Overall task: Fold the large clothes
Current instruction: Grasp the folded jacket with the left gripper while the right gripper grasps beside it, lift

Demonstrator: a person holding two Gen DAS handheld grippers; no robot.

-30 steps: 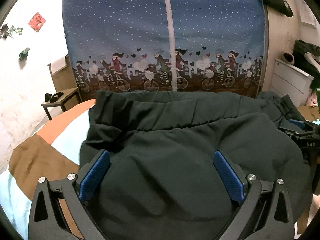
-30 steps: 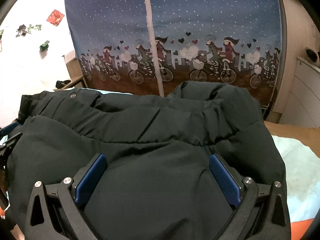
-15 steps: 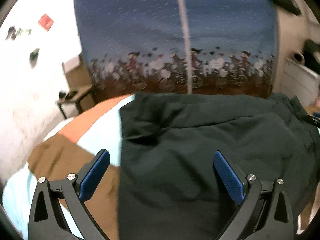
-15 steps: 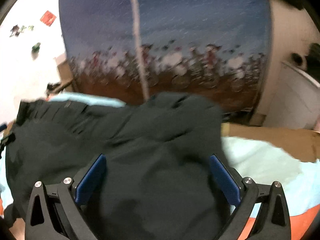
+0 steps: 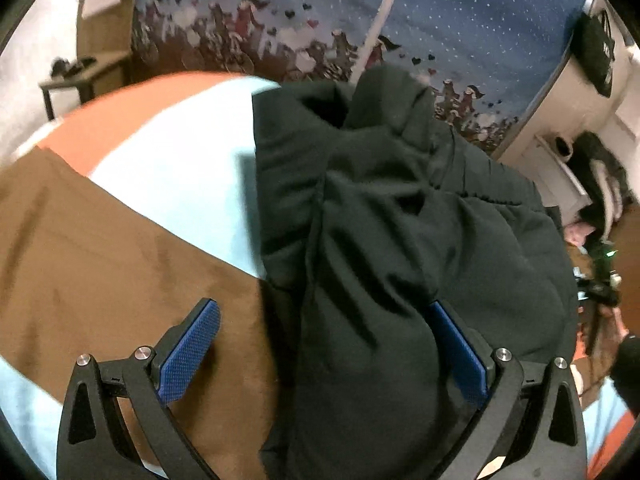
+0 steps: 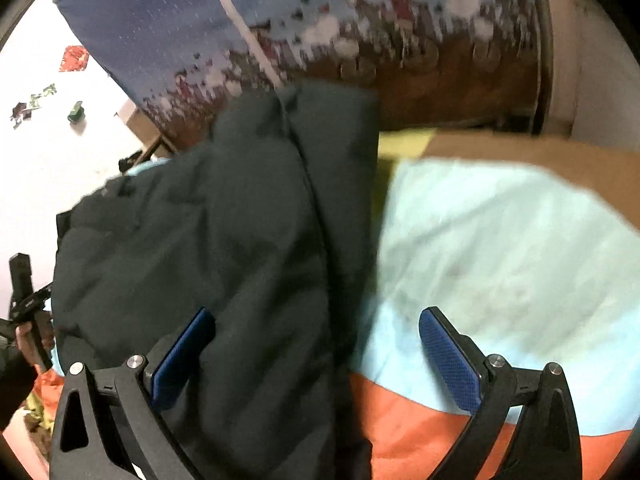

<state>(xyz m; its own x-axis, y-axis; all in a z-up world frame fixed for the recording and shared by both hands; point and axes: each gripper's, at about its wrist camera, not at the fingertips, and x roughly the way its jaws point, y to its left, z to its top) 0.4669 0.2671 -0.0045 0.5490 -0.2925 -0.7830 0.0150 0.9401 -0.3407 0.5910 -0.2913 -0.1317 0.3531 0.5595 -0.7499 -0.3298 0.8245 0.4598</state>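
left claw (image 5: 324,356): released, jaws spread wide, straddling the left edge of the dark jacket (image 5: 400,240); its right pad is against the cloth, its left pad over the bedspread (image 5: 100,260). nothing is gripped. right claw (image 6: 316,352): also released and wide, straddling the jacket's right edge, its right pad over pale blue bedding.

change: 1 second ago both claws sat squarely over the garment; they have since swung apart toward its 2 side edges, and both views now tilt. judgement: this sets up an inward side fold, not yet started.

the jacket lies bunched on the bed, with a collar or sleeve lump standing at its far end.

surroundings: printed curtain (image 5: 460,20) behind, side table (image 5: 84,76) at far left, drawers and clothing at right. the puffy bulk may resist a clean pinch.
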